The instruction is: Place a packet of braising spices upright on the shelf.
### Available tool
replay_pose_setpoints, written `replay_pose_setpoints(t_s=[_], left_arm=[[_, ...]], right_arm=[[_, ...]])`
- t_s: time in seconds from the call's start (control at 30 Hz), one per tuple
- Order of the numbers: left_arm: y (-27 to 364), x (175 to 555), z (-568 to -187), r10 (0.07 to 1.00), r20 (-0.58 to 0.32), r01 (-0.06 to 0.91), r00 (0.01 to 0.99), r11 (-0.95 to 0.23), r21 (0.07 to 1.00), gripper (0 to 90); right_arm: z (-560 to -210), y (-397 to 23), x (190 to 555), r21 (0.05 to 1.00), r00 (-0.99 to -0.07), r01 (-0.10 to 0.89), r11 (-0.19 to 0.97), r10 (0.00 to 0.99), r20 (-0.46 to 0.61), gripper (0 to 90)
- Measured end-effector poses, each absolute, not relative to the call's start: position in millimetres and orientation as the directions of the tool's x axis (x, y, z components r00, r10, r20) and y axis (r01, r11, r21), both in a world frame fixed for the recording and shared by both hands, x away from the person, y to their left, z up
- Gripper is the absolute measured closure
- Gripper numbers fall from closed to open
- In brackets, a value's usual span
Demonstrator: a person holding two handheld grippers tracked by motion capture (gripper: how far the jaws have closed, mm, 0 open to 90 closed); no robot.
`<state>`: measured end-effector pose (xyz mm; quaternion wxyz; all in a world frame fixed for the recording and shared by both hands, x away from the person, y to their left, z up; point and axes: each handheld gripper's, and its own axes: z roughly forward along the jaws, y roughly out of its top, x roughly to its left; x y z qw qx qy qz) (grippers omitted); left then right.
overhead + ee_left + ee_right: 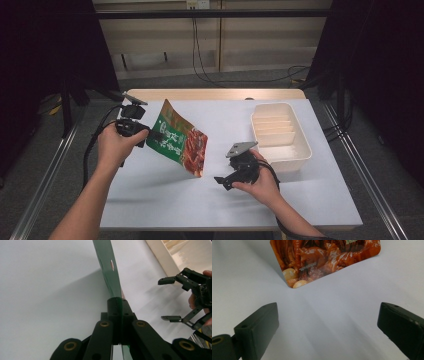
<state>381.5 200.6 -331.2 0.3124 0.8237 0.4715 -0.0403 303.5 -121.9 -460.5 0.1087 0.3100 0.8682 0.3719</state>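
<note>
Packet (177,138) handling depends on its build: it is a flat, glossy foil pouch, green at the top and red-brown at the bottom, and it probably weighs little and bends easily. The left gripper (150,134) holds it with both jaws closed flat on the green edge, clear of the white table (165,200) over its left half, with the lower corner hanging close to the surface. In the left gripper view the pouch (108,272) runs edge-on away from the clamped jaws, thin as a sheet. The film looks slick, so a hold on the flat sealed border is likely safer than one on the bulging middle, where the contents could shift or be crushed. The right gripper (226,181) sits to the right, nearer the person, jaws spread wide and empty, pointing toward the packet's lower corner (294,285). A second hold on that free corner would probably stop the pouch swinging. The white divided tray (300,150) stands at the right, well apart from the packet.
</note>
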Motion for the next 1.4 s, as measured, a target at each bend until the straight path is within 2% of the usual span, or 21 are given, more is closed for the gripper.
replay_pose_setpoints(t_s=[0.67,0.97,1.4], left_arm=[[169,382,-291,0.691,-0.309,0.742,0.653,-0.503,0.443,90.0],[156,377,-276,0.648,-0.273,0.69,0.711,-0.57,0.446,90.0],[149,374,-271,0.578,-0.256,0.625,0.775,-0.641,0.444,90.0]], right_arm=[[-454,-122,306,0.708,-0.799,0.459,0.537,0.598,0.064,3.0],[-446,-120,311,0.682,-0.847,0.42,0.599,0.529,0.057,3.8],[-407,-116,334,0.667,-0.879,0.401,0.628,0.469,0.087,4.7]])
